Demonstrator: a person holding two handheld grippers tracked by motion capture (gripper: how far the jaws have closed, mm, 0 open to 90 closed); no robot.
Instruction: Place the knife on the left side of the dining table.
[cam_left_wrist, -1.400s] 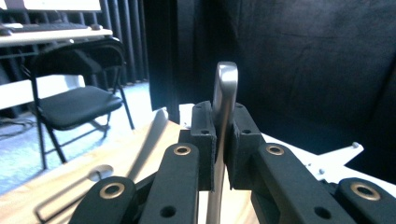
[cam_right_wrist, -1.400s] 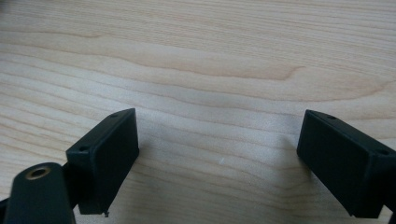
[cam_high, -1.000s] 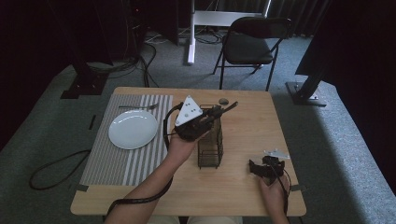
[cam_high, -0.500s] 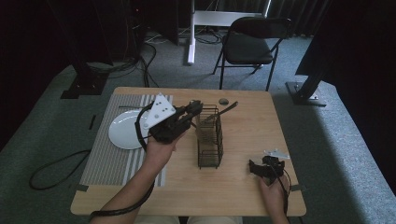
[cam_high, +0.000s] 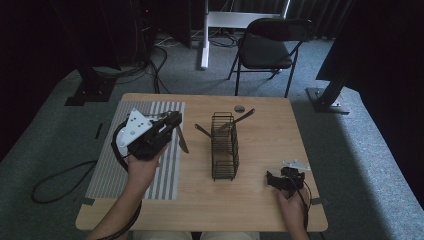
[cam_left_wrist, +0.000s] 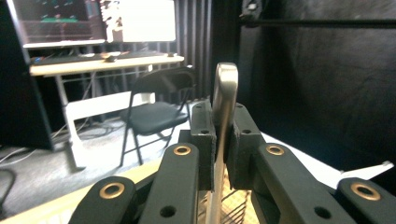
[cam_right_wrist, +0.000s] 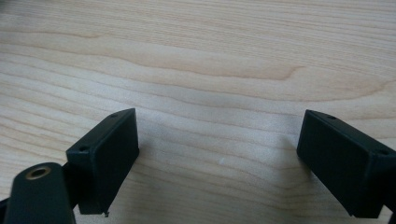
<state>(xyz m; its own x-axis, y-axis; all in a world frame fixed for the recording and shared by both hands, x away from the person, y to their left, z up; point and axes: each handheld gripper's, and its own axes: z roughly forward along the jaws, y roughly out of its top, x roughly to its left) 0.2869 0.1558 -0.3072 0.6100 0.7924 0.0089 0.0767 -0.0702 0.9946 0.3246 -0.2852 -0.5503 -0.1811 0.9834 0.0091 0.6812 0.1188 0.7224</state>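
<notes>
My left gripper (cam_high: 172, 123) hovers over the striped placemat (cam_high: 167, 170) on the left of the table, shut on a metal knife (cam_high: 181, 141) whose blade hangs toward the mat. In the left gripper view the knife's handle (cam_left_wrist: 224, 93) stands upright, pinched between the two black jaws of that gripper (cam_left_wrist: 219, 135). A black wire basket (cam_high: 224, 147) stands mid-table with two utensils (cam_high: 244, 117) leaning out of it. My right gripper (cam_high: 276, 181) rests open on the wood near the front right corner. Bare tabletop (cam_right_wrist: 205, 70) shows between the spread jaws of the right gripper (cam_right_wrist: 217, 154).
A small dark round object (cam_high: 239, 108) lies near the table's far edge behind the basket. A black folding chair (cam_high: 267, 50) stands on the carpet beyond the table. Cables trail on the floor at the left. The hand and gripper cover most of the white plate on the mat.
My left gripper has swung left from above the basket to over the placemat, carrying the knife with it. The right gripper has stayed put.
</notes>
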